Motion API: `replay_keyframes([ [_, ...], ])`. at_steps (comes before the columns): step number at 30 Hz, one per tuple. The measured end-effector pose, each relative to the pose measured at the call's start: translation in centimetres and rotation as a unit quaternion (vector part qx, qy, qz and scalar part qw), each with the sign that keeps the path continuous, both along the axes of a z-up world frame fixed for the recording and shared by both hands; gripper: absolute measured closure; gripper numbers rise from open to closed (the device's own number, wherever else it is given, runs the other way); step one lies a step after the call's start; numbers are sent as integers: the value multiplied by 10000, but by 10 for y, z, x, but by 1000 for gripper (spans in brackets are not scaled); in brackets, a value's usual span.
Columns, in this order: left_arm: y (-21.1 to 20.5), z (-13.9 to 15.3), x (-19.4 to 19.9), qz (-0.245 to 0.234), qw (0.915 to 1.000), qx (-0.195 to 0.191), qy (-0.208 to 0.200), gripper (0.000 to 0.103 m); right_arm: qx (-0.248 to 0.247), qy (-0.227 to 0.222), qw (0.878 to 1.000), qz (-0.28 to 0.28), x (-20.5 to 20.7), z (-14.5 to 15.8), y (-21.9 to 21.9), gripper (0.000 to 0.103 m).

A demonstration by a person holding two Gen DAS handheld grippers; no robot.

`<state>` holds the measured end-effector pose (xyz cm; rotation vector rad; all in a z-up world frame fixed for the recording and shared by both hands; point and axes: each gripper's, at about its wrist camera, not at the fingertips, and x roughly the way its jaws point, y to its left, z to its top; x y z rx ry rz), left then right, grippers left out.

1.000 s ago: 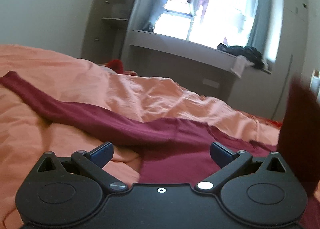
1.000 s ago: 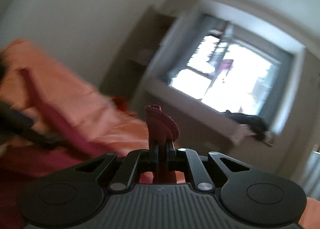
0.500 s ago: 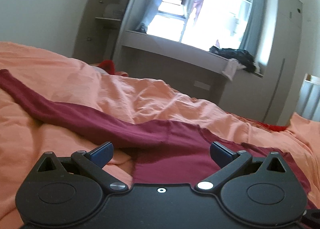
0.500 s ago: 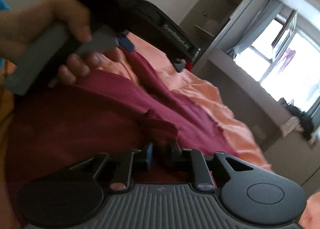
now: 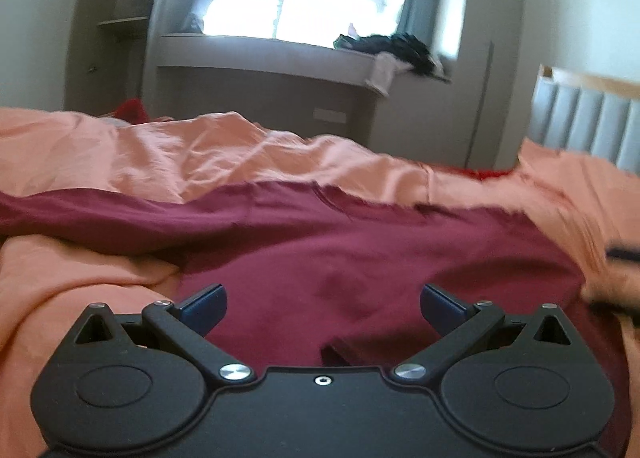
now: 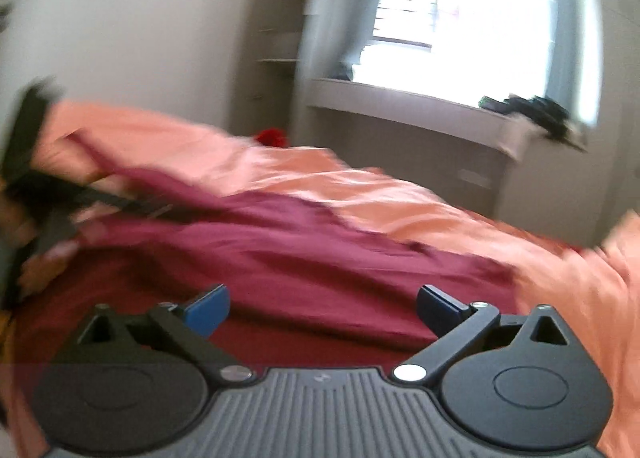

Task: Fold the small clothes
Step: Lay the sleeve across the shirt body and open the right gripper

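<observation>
On the bed's orange cover (image 5: 248, 153) the maroon garment (image 5: 360, 250) lay spread. The right gripper (image 6: 322, 304) had just been opening and stood wide, nothing between its jaws; the left gripper (image 5: 322, 304) gaped empty too. Best next: pinch one edge cleanly, single layer.

The right gripper (image 6: 322, 308) pinched a fold of the dark red garment (image 6: 304, 258) a second ago; its jaws have just been opening and now stand wide with nothing between them; the cloth it held up lies flat on the orange bedcover (image 6: 400, 193); both views have dipped nearer the fabric.
</observation>
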<state>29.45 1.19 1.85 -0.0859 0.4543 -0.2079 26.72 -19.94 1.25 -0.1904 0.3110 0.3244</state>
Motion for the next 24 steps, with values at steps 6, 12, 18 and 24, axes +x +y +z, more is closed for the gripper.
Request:
replay_keyframes([
  [6,-15,-14,-10,-355,9980,514,110,0,828,513,9893,-1089,85,3,-89,1],
  [12,-19,-23,-16,-380,9960,797,107,0,1789,1054,9636,-1684,160,-24,-157,30],
  [18,-18,-23,-19,-416,9965,718,130,0,2341,1188,9493,-1732,187,-39,-179,96],
  [24,-18,-23,-23,-457,9960,763,85,0,2204,1169,9494,-1907,189,-47,-179,96],
])
